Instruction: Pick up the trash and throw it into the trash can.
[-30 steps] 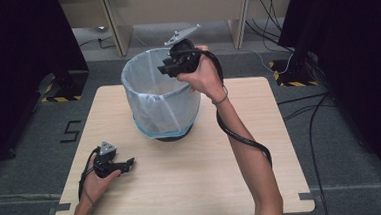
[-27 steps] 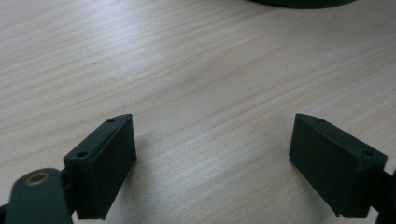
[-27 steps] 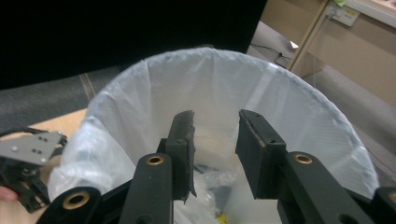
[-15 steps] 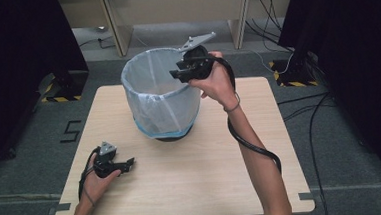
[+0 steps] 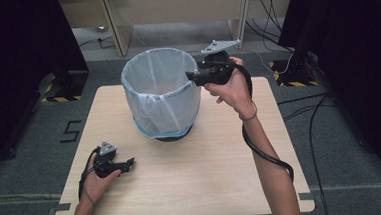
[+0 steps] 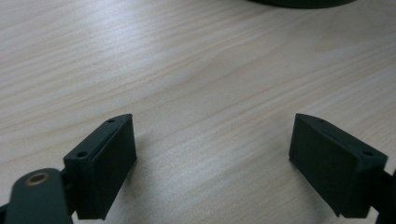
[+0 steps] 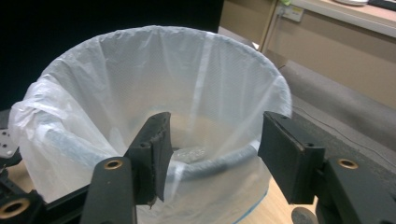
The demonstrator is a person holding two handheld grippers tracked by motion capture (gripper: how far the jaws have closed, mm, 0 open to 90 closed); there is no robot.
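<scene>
Holding: your right gripper (image 5: 192,76) is raised at the near right rim of the bin (image 5: 150,102), jaws pointing across its opening.
Right jaws: they stand apart with nothing between them; in the right gripper view (image 7: 212,154) they frame the bin's rim and the bag's inside.
Bin: it stands upright toward the far middle of the table (image 5: 207,166), on a dark base.
Bag: a thin white liner bag (image 7: 154,93) is folded over the rim all the way round, with a pale blue edge showing low on the outside.
Inside the bin: a small crumpled clear piece (image 7: 189,153) lies at the bottom; you cannot tell what it is.
Left gripper: your left gripper (image 5: 130,164) rests on the table near the front left corner, well apart from the bin.
Left jaws: in the left gripper view (image 6: 212,163) they are wide apart over bare wood, holding nothing.
</scene>
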